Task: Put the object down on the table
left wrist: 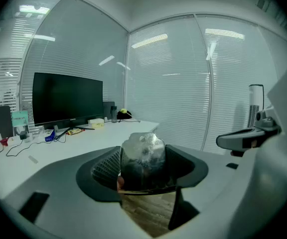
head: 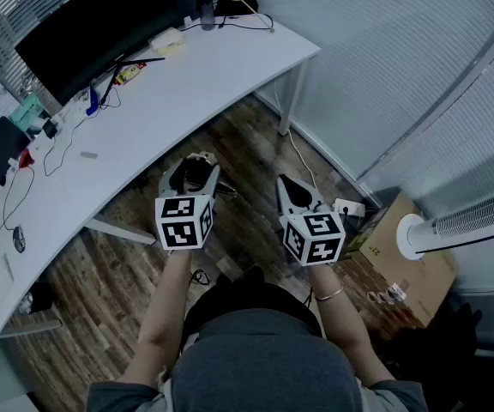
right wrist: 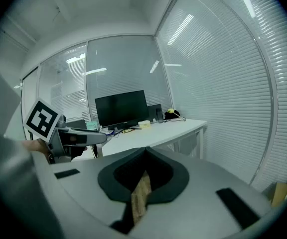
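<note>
- Clear-topped, dark-bodied crumpled lump (left wrist: pixel 142 153), glossy like plastic wrap; what is inside cannot be made out.
- It sits between the fingers (left wrist: pixel 102 169) of the left gripper (head: pixel 199 163). They stand wide apart and press on its two sides, so the lump is held, not loose.
- Lump stands upright in the grip, taller than wide, with its pale top poking above the fingers.
- Right gripper (head: pixel 292 187): fingers brought together at the tips, nothing between them. Only a strip of wood floor (head: pixel 247 136) shows through the gap.
- Key relation: the lump hangs over the wood floor at the centre of the head view, just off the near edge of the white curved worktop (head: pixel 187 93). The worktop lies ahead of it, toward the upper left of the frame.
- Nearest stretch of worktop is bare. Cables and small clutter keep to the far edge, beside the large black monitor (head: pixel 93 33).
- Left gripper is the nearer one to the worktop. Right gripper sits beside it, on the side away from the worktop.
- Judgement: task not yet done. The next move likely calls for carrying the lump forward over the edge, lowering it until its base meets the surface, then letting go.
- Count: one lump, two grippers, one worktop, one large monitor, one white tower fan (head: pixel 461 221), one cardboard box (head: pixel 401 247).
</note>
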The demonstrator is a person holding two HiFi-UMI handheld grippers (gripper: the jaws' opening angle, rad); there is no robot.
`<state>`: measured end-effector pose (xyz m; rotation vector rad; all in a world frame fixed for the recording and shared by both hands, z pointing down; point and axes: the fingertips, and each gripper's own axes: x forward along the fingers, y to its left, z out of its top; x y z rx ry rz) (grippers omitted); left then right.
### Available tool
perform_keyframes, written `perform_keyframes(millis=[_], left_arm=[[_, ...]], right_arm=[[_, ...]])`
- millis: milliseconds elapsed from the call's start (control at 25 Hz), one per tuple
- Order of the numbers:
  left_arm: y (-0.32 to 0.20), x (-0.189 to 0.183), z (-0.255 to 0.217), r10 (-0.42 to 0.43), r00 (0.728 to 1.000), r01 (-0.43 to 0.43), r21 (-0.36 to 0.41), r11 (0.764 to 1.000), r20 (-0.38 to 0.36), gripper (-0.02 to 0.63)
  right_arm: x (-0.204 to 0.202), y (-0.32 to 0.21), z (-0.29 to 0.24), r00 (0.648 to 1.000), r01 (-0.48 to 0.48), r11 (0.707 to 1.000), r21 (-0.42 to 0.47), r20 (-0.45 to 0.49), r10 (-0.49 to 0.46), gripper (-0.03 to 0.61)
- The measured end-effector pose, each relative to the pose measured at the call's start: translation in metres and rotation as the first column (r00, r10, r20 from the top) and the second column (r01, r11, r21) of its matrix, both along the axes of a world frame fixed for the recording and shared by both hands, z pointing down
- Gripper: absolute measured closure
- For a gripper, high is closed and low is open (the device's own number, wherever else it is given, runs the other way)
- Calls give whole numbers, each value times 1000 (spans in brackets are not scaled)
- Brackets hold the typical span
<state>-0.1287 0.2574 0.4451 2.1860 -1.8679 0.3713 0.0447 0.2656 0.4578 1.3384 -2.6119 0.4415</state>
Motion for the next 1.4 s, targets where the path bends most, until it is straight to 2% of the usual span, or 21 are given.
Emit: perform_keyframes(millis=[320, 960, 1400], left_arm=[[-7, 16, 6, 2, 1000, -3, -12, 1000, -29, 319], [-25, 13, 4, -35, 999, 35, -24, 999, -19, 319], [-96, 9, 7, 2, 1000, -1, -37, 999, 25, 319]], right_arm=[[13, -7, -2, 1000, 10, 1000, 18, 15, -10, 575], [31, -43, 0, 998, -10, 1000, -18, 62, 11, 574], [36, -97, 14, 996, -44, 998, -53, 75, 48, 574]])
